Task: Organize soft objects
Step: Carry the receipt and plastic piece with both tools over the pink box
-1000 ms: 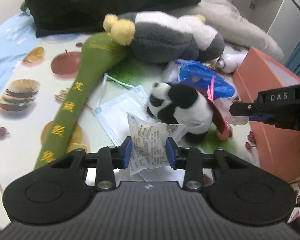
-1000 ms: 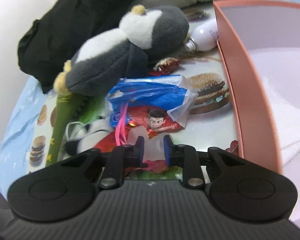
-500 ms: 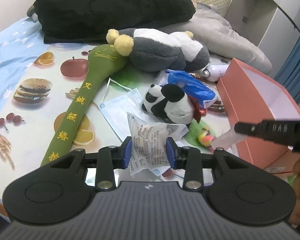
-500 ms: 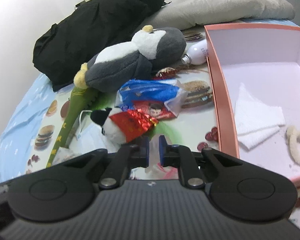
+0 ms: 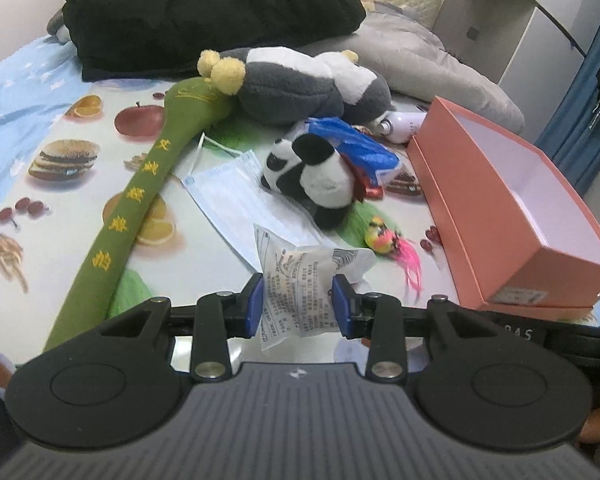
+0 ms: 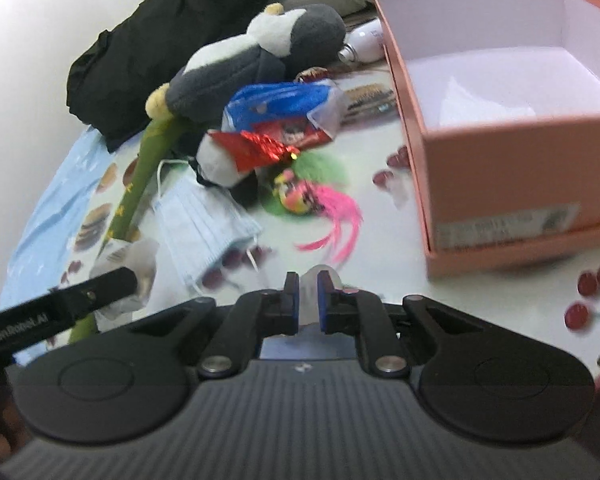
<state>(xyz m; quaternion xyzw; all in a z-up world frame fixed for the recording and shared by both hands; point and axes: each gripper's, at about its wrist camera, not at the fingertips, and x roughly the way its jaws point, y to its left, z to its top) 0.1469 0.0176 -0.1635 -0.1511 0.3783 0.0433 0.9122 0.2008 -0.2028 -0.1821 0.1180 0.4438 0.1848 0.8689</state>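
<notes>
My left gripper (image 5: 299, 304) is shut on a white printed plastic packet (image 5: 300, 280), held above the bed. My right gripper (image 6: 308, 300) is shut on a small translucent plastic piece (image 6: 318, 280). A small panda plush (image 5: 316, 176) with a red foil wrap (image 6: 260, 150) lies mid-bed. A yellow-pink feathered toy (image 5: 388, 242) lies beside it, also in the right wrist view (image 6: 312, 204). A large grey-white plush (image 5: 304, 76) and a long green plush stick (image 5: 140, 196) lie behind. An open salmon box (image 5: 500, 216) stands at right.
A blue face mask (image 5: 236, 196), a blue plastic bag (image 5: 356, 140) and a white bottle (image 5: 404, 124) lie among the toys. A black garment (image 5: 204, 12) and grey bedding (image 5: 428, 64) sit at the back. The box (image 6: 500, 160) holds white cloth (image 6: 488, 100).
Both grippers have pulled back from the pile. The right gripper closed tighter on the plastic piece and drew it away; the feathered toy now lies exposed. The left still holds the packet.
</notes>
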